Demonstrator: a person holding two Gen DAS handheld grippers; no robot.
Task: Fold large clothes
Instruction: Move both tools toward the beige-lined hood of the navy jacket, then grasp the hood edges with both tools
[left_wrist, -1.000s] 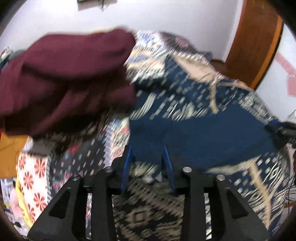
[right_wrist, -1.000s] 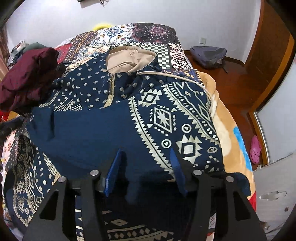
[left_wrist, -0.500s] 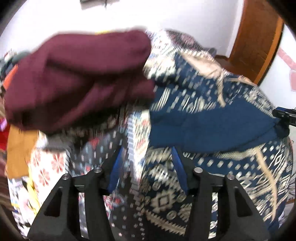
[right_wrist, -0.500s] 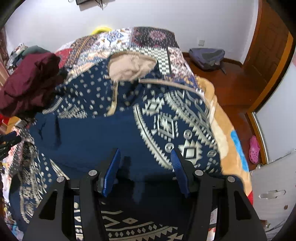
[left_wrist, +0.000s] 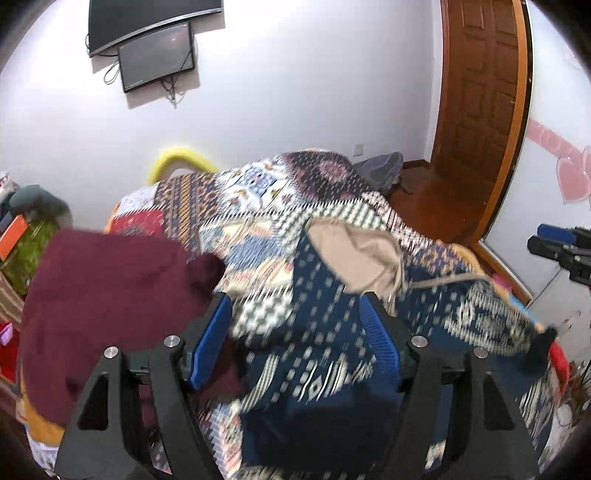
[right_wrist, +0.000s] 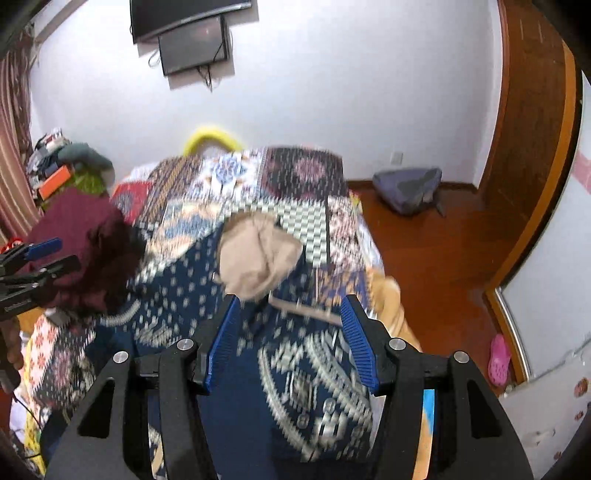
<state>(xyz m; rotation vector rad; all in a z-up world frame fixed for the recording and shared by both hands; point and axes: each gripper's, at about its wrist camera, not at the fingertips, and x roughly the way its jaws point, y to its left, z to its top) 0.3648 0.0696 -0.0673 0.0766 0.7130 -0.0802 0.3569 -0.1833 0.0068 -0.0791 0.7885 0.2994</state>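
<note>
Both tools tilt downward above the navy, cream-patterned hooded garment (right_wrist: 258, 369) lying on the patchwork-quilted bed (right_wrist: 303, 173): left tool (left_wrist: 295, 332) has just been spreading, right tool (right_wrist: 290, 339) spread, neither pinching anything

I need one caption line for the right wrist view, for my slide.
Right gripper open above a navy patterned hoodie lying on the patchwork bed.

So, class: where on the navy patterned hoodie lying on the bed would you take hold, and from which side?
Probably the near hem of the navy patterned hoodie, coming from the foot of the bed. It lies flat with its beige-lined hood at the far end, so the hem is the closest free edge.
</note>
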